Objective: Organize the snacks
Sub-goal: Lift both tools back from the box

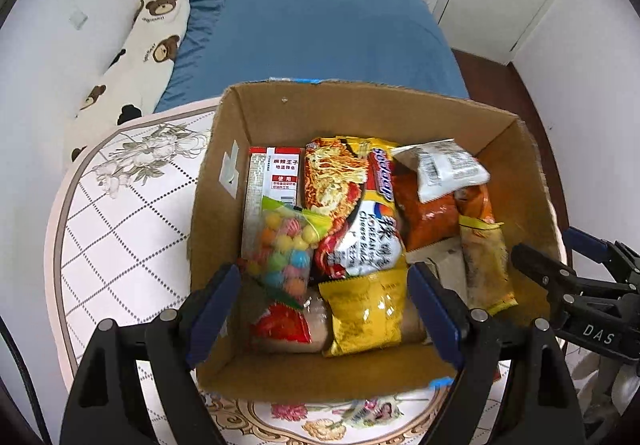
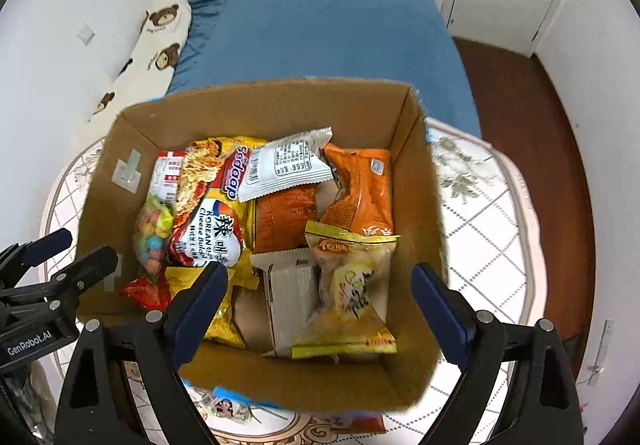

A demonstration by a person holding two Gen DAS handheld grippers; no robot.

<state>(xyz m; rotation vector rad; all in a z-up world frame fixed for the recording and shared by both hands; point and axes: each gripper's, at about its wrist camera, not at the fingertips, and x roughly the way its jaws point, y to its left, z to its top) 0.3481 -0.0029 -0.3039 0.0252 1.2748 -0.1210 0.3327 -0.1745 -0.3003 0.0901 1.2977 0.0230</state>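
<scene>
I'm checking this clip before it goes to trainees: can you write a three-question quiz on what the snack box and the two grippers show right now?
1. True or false: the left gripper is clamped on the clear bag of multicoloured candy balls.
2. Which packet lies on top, tilted, at the far side of the brown cardboard box? A) white packet with a barcode B) a green tin C) a blue bottle
3. Fill in: the box stands on a table with a white ____-patterned cloth.

Key
1. False: both grippers, the right gripper too, hang over the box with jaws open and nothing between them.
2. A
3. diamond
</scene>
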